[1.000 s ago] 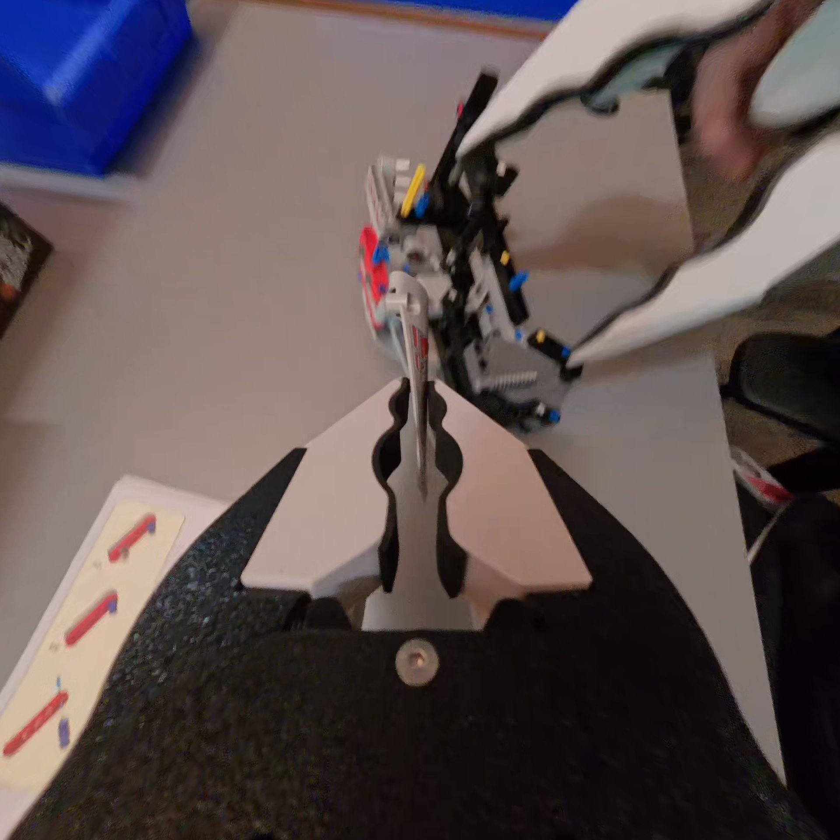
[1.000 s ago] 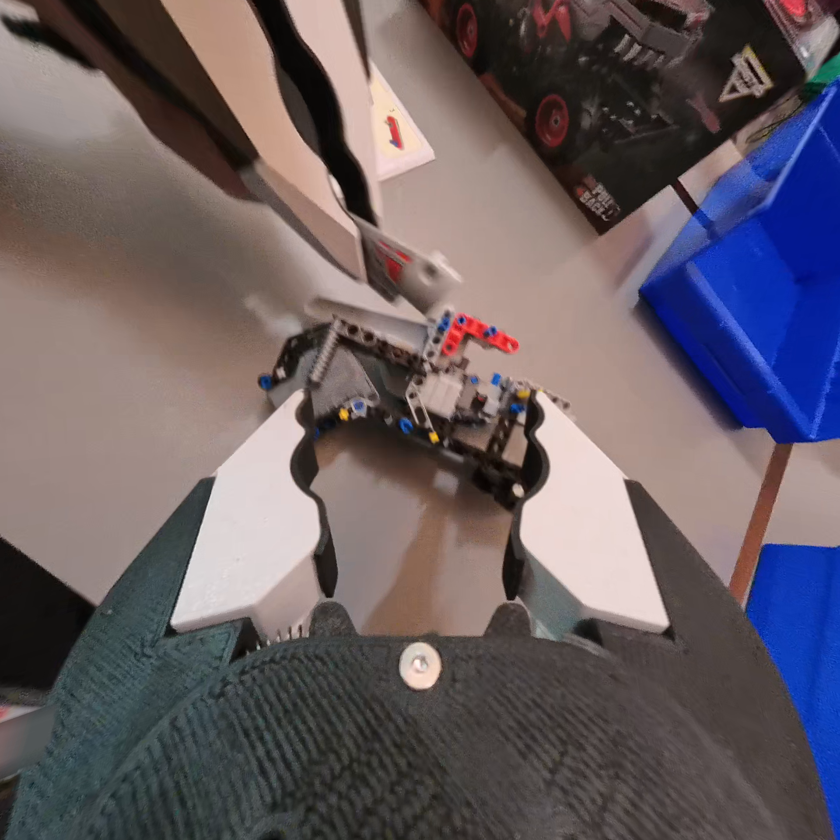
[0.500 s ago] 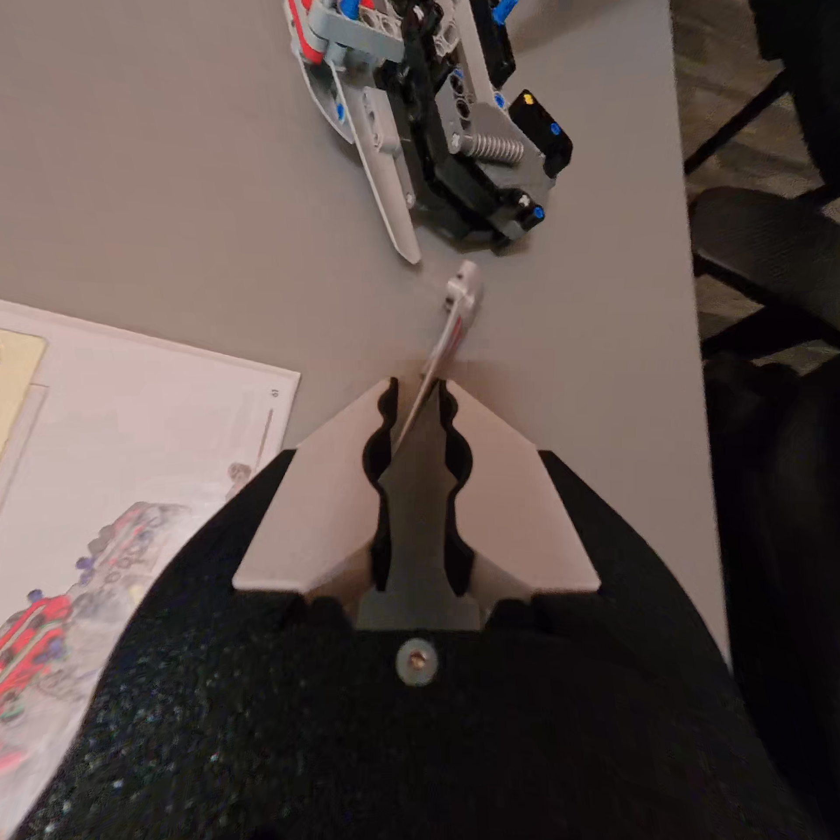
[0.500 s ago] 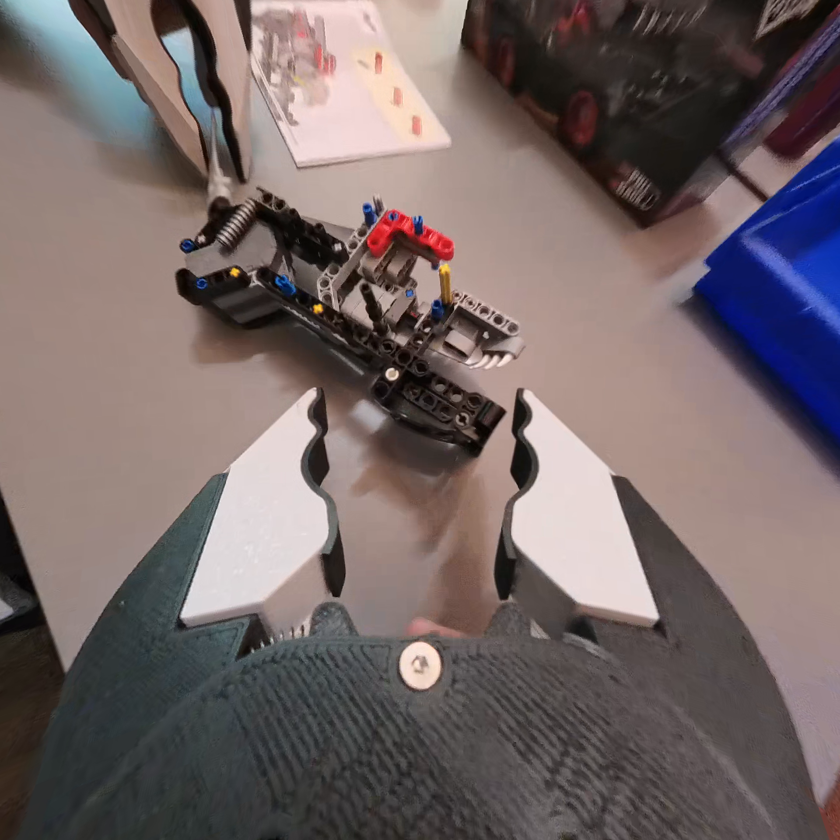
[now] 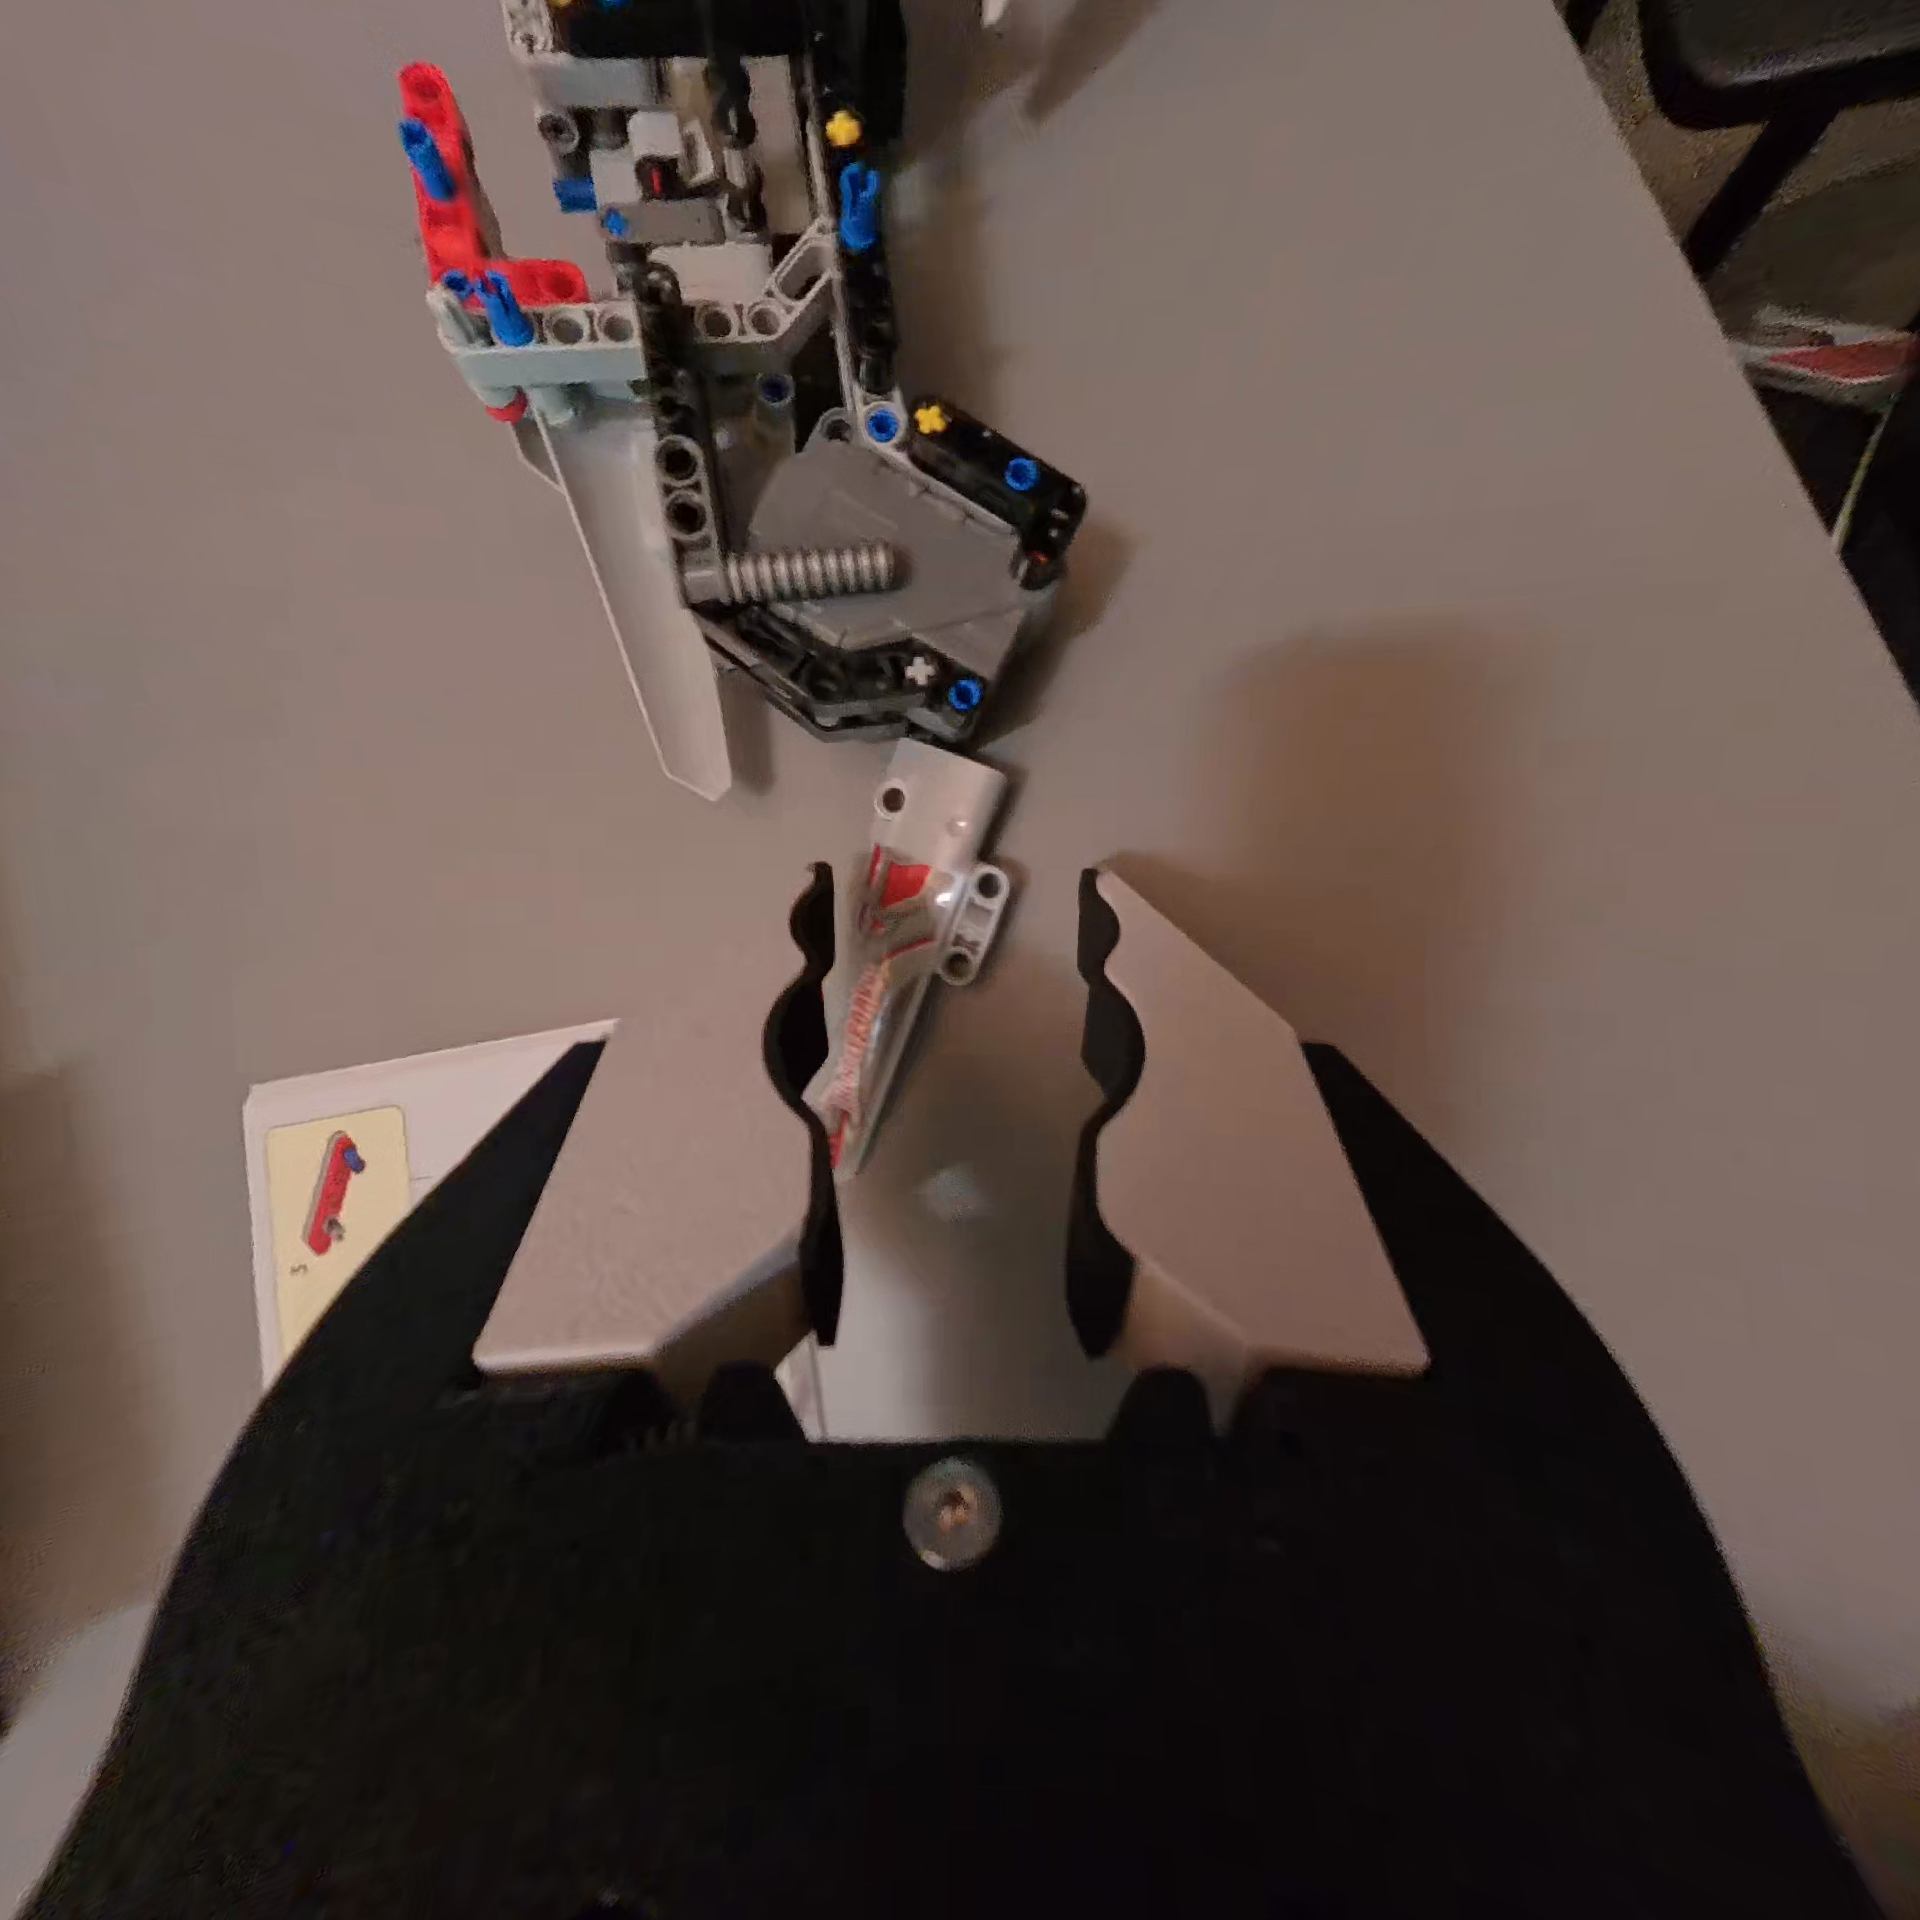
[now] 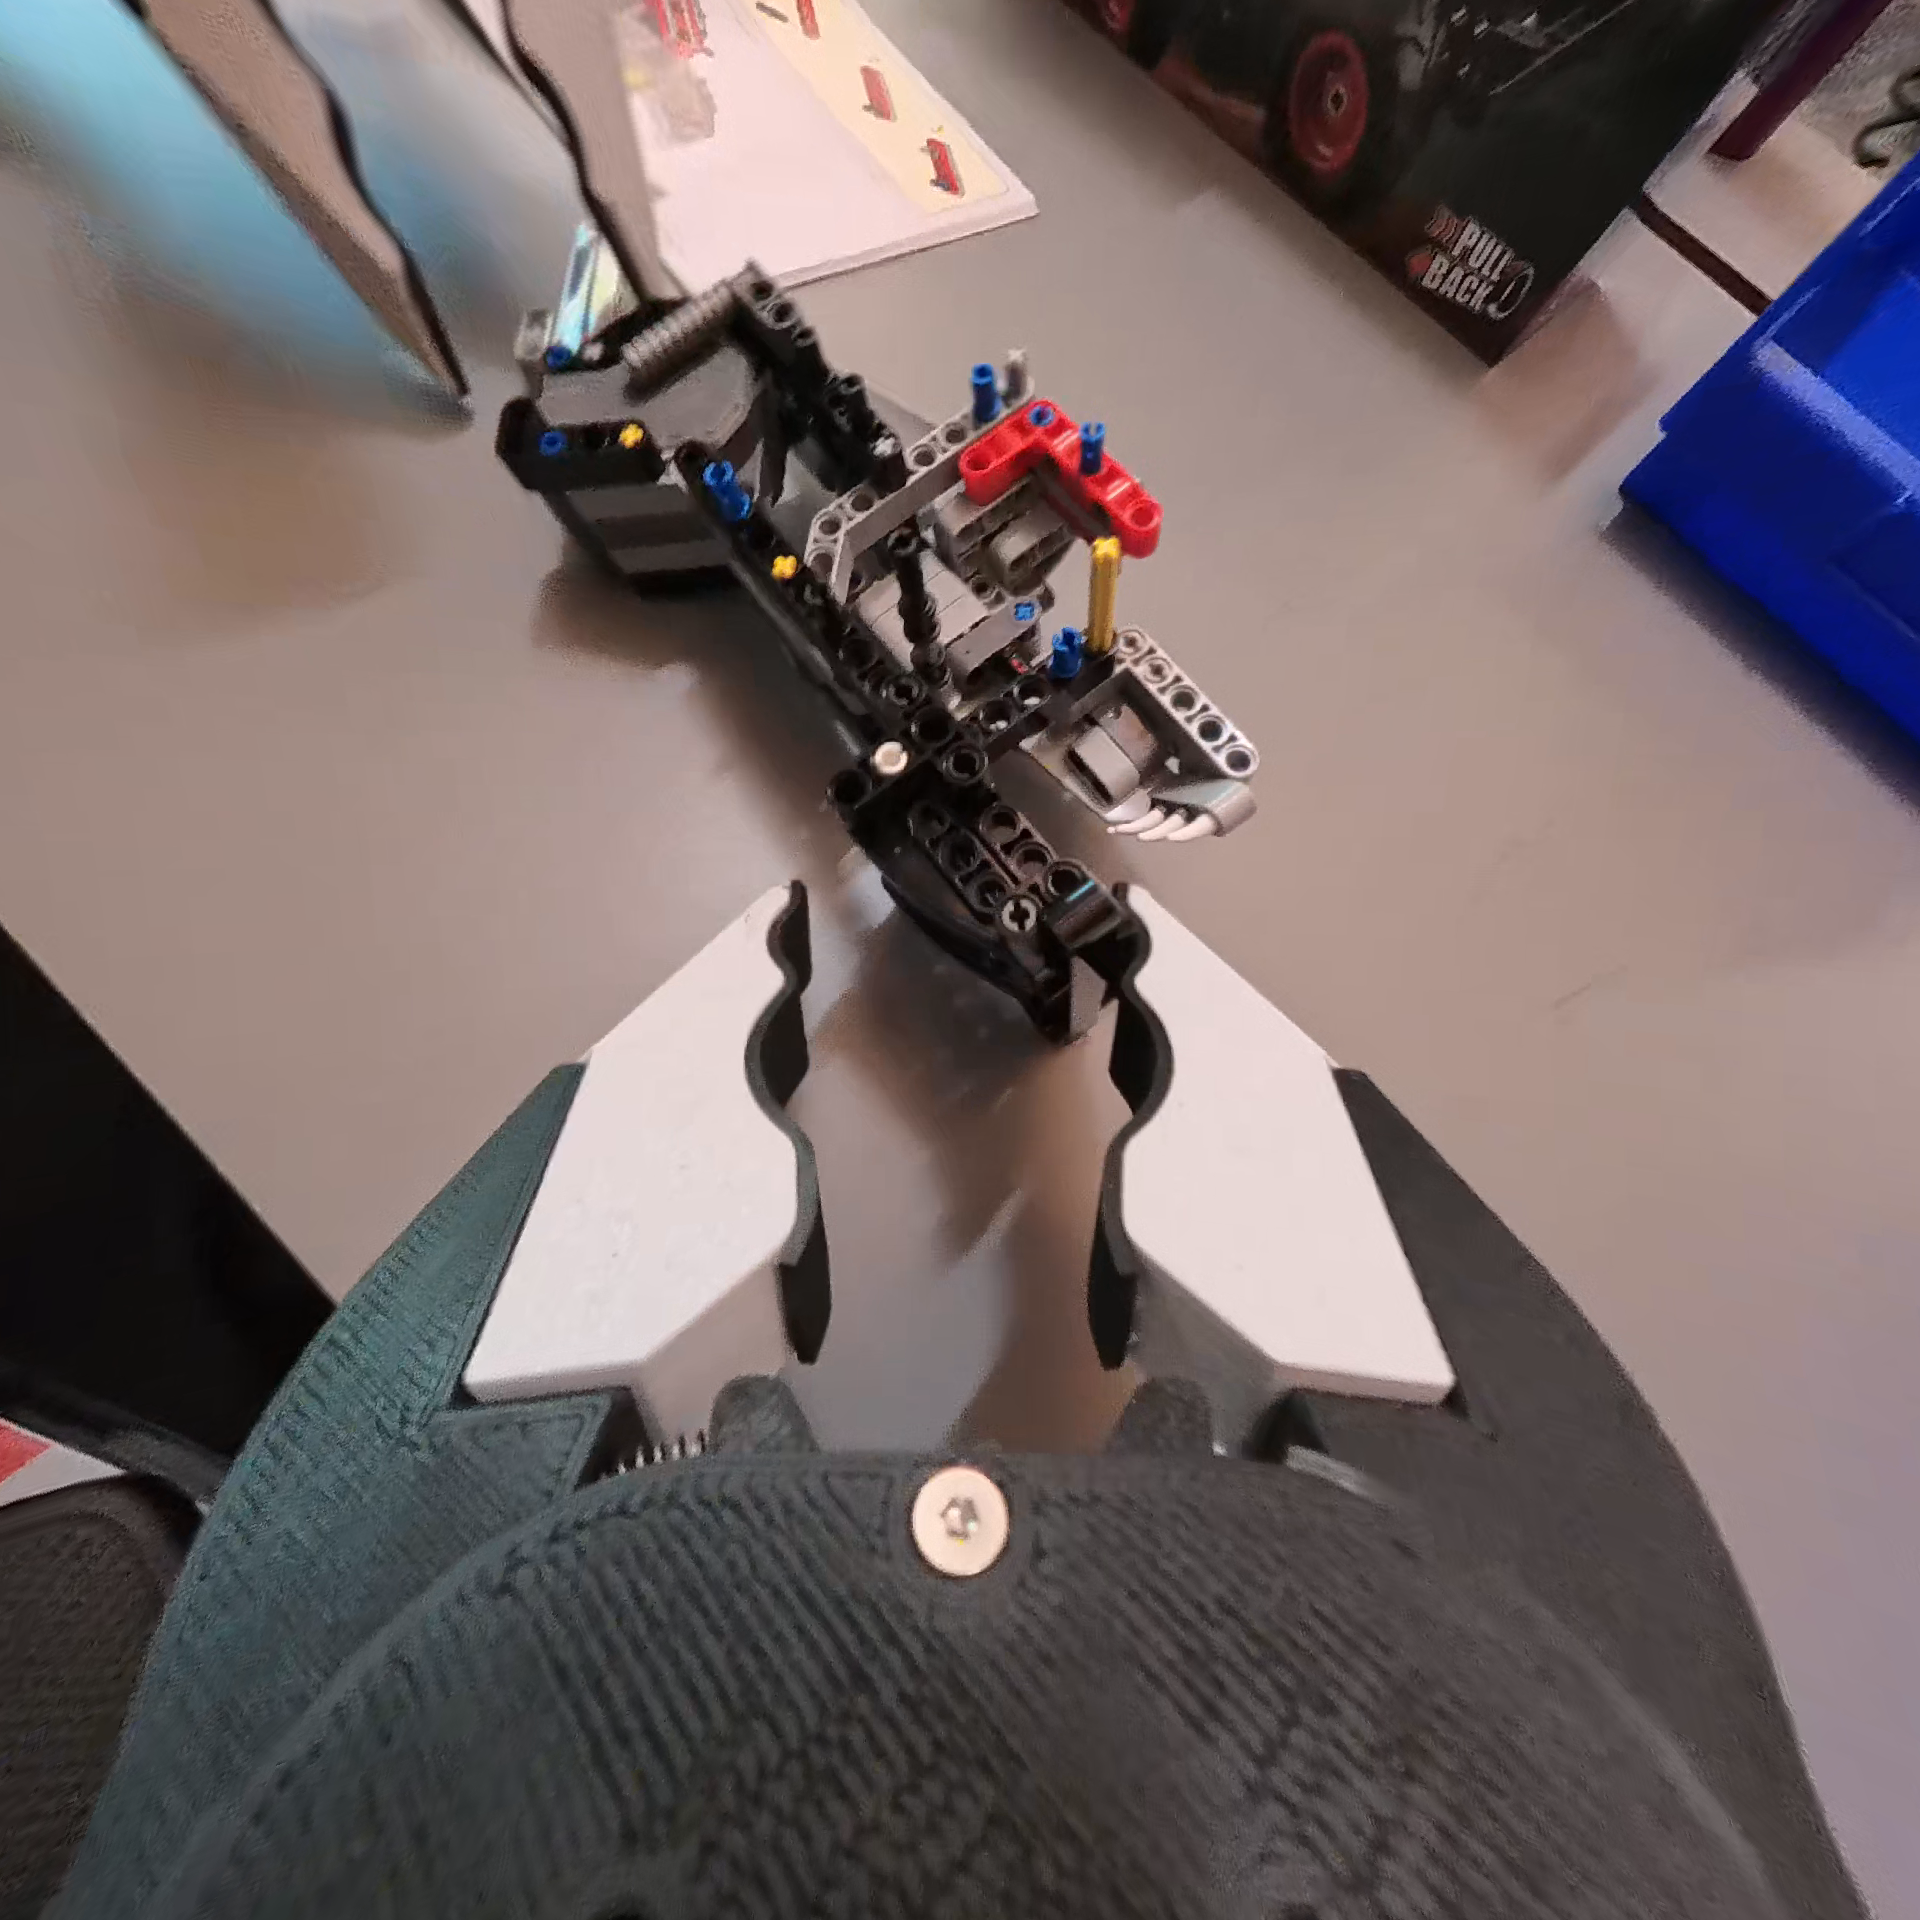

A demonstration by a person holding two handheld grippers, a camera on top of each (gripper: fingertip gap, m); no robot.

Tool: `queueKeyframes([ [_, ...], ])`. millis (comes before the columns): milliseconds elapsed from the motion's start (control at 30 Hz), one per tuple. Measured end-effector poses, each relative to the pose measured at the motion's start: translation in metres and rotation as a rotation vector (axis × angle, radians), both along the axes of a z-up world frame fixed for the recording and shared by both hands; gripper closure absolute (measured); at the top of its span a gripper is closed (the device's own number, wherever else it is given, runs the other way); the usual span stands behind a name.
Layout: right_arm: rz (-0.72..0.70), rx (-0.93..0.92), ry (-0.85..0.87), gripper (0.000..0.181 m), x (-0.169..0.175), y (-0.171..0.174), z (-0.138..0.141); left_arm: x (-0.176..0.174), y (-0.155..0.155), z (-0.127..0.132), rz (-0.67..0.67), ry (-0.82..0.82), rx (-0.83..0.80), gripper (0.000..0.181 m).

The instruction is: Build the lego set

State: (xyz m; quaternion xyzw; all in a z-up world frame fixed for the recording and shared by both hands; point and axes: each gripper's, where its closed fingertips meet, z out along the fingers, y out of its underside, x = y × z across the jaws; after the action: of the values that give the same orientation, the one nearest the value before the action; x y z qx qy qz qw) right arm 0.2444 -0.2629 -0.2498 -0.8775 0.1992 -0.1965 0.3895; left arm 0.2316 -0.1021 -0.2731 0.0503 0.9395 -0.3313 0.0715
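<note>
Panel (image 5: 914,966) w/ red sticker lies loose on table (image 5: 1403,436) between my wide left gripper (image 5: 951,883), just beside model (image 5: 790,447). Right gripper (image 6: 961,904) wide too, straddling model's black end. Next: regrip panel, align w/ pins.

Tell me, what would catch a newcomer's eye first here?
Probably the half-built lego model, black and grey with a red piece and blue pins, lying mid-table. Next, the silver panel with red markings lying between the open fingers of the left gripper, just short of the model. The right gripper, also open, sits at the model's other end.
</note>
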Motion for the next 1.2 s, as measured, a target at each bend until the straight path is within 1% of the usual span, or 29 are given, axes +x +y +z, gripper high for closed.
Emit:
queueKeyframes([
  [67,-0.008,0.004,0.006,0.123,-0.005,0.001,0.0,0.007,-0.001,0.0,-0.006,0.031,0.012,0.138],
  [133,0.001,0.022,0.021,0.126,-0.012,0.006,0.0,0.003,0.005,-0.006,-0.023,0.136,0.062,0.145],
  [167,0.01,0.031,0.028,0.126,-0.015,0.008,0.001,0.003,0.007,-0.008,-0.017,0.17,0.079,0.146],
  [200,0.025,0.042,0.034,0.126,-0.019,0.012,0.001,0.005,0.008,-0.008,-0.003,0.18,0.078,0.152],
  [300,0.046,0.058,0.021,0.122,-0.024,0.014,0.004,0.006,0.012,-0.008,0.015,0.169,0.062,0.151],
  [333,0.044,0.065,0.016,0.119,-0.024,0.012,0.005,0.006,0.013,-0.008,0.028,0.168,0.052,0.146],
  [367,0.048,0.084,0.009,0.117,-0.023,0.009,0.009,0.006,0.015,-0.008,0.034,0.173,0.044,0.146],
  [400,0.068,0.121,-0.001,0.115,-0.024,0.008,0.017,0.005,0.017,-0.007,0.037,0.18,0.038,0.147],
  [433,0.101,0.168,-0.019,0.113,-0.026,0.008,0.027,0.005,0.019,-0.008,0.046,0.184,0.037,0.152],
  [533,0.177,0.278,-0.129,0.114,-0.024,0.0,0.065,0.006,0.022,-0.008,0.055,0.184,0.031,0.154],
  [600,0.158,0.296,-0.208,0.118,-0.005,-0.012,0.082,0.009,0.024,-0.008,0.049,0.156,0.031,0.154],
  [633,0.145,0.285,-0.231,0.118,0.008,-0.017,0.084,0.012,0.026,-0.006,0.059,0.14,0.029,0.154],
  [700,0.16,0.265,-0.212,0.121,0.031,-0.017,0.077,0.019,0.028,0.004,0.075,0.132,-0.014,0.154],
  [733,0.193,0.266,-0.179,0.122,0.039,-0.011,0.072,0.023,0.027,0.013,0.089,0.129,-0.048,0.154],
  [800,0.302,0.297,-0.122,0.123,0.048,0.006,0.065,0.031,0.021,0.037,0.117,0.104,-0.126,0.154],
  [867,0.4,0.33,-0.077,0.124,0.051,0.025,0.067,0.034,0.007,0.06,0.127,0.079,-0.2,0.154],
  [933,0.469,0.339,-0.036,0.125,0.051,0.044,0.069,0.036,-0.01,0.075,0.139,0.038,-0.236,0.154],
  [967,0.466,0.325,-0.022,0.126,0.054,0.052,0.068,0.036,-0.018,0.078,0.134,0.021,-0.23,0.154],
  [1000,0.479,0.3,0.01,0.122,0.051,0.06,0.063,0.036,-0.025,0.078,0.122,0.011,-0.211,0.154],
  [1067,0.516,0.196,0.054,0.121,0.041,0.071,0.044,0.039,-0.037,0.076,0.112,-0.012,-0.169,0.154],
  [1100,0.512,0.124,0.054,0.12,0.039,0.071,0.032,0.04,-0.042,0.074,0.102,-0.013,-0.15,0.154],
  [1200,0.476,0.109,0.004,0.125,0.04,0.073,0.03,0.047,-0.052,0.066,0.075,-0.006,-0.105,0.154],
])
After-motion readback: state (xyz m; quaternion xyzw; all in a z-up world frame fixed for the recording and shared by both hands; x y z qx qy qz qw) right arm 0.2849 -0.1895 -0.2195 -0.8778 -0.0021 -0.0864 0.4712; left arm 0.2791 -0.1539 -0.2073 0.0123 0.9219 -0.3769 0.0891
